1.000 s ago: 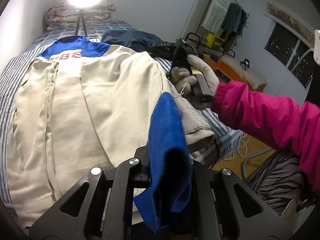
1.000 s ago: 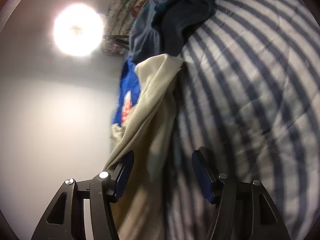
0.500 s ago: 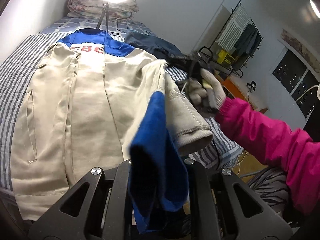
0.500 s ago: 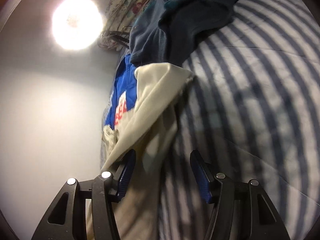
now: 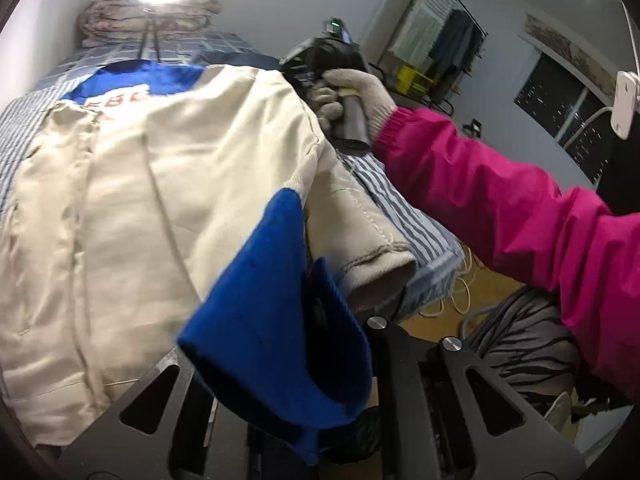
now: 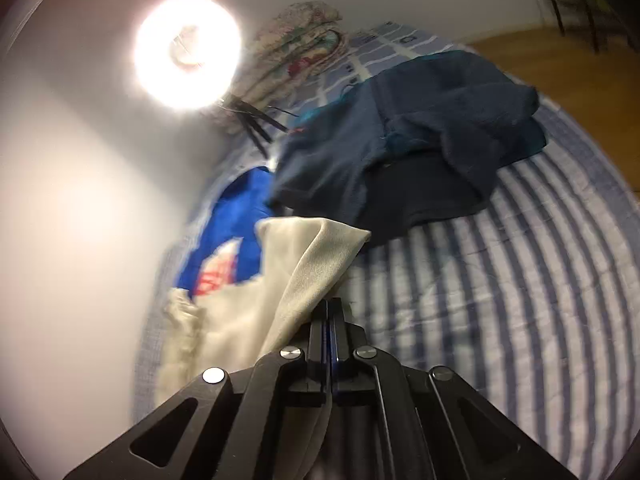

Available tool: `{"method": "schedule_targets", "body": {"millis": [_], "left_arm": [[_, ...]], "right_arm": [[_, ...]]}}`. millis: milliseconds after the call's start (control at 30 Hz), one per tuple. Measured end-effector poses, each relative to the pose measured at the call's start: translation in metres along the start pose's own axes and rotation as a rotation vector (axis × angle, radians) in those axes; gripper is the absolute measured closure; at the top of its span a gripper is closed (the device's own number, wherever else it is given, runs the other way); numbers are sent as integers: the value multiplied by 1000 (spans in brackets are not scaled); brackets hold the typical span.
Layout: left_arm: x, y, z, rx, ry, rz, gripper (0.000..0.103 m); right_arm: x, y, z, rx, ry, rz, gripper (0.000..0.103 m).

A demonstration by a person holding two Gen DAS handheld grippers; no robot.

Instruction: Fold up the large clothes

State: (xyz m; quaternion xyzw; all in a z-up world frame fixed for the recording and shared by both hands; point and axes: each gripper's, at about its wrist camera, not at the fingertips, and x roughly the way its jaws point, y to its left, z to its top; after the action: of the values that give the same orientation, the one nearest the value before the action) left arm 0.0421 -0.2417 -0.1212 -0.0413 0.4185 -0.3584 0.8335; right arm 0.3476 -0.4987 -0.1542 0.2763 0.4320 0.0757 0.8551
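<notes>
The striped bed [image 6: 500, 320] has bare room at 3 o'clock of the right gripper [image 6: 329, 308], which is clamped on the cream jacket [image 5: 140, 200] at its shoulder edge. The left gripper [image 5: 316, 308] pinches the jacket's blue cuff [image 5: 276, 320], near the bed's edge at 3 o'clock.

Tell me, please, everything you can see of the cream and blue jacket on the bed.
The jacket is cream woven cloth with a blue yoke and red lettering on a white patch near the collar. It lies spread lengthwise on the striped bed cover, collar toward the ring light. A seamed pocket opening shows on one front panel. The sleeve, with its ribbed cream cuff and blue panel, is lifted: the left gripper is shut on the blue part, the right gripper pinches a cream fold near the shoulder.
</notes>
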Motion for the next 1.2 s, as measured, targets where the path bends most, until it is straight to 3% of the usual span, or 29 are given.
{"method": "schedule_targets", "body": {"millis": [67,167,233,267,300,333,400,500,567,600,633,667,767,1000,1200], "left_arm": [[13,1,-3,-11,31,-10,93],[25,8,-10,-44,69,-16,93],[23,10,-10,-53,60,-16,93],[21,11,-8,-53,53,-15,93],[20,11,-8,-48,46,-12,93],[19,10,-8,-43,42,-8,93],[19,10,-9,-44,43,-12,93],[19,11,-10,-52,41,-16,93],[18,13,-9,-56,33,-12,93],[17,14,-9,-58,31,-11,93],[16,16,-10,-63,29,-9,93],[14,16,-12,-69,27,-8,93],[8,24,-16,-108,17,-7,93],[-7,58,-30,-256,8,-17,93],[-17,77,-40,-337,-2,-29,93]], "right_arm": [[15,-9,-7,0,41,-49,103],[17,-35,-15,100,90,37,98],[9,-44,-9,109,92,69,86],[1,-48,-8,104,77,72,71],[-6,-54,-6,113,47,73,63],[-14,-65,-5,160,20,106,60],[-22,-84,-13,258,10,197,40],[-12,-91,-19,315,53,239,36],[0,-82,-23,292,100,223,38],[7,-73,-23,280,119,217,44],[14,-63,-25,259,143,217,52],[19,-52,-24,232,160,213,78],[24,-11,-20,92,170,112,99],[20,95,-16,-172,102,-53,101],[57,186,-48,-410,134,-158,101]]}}
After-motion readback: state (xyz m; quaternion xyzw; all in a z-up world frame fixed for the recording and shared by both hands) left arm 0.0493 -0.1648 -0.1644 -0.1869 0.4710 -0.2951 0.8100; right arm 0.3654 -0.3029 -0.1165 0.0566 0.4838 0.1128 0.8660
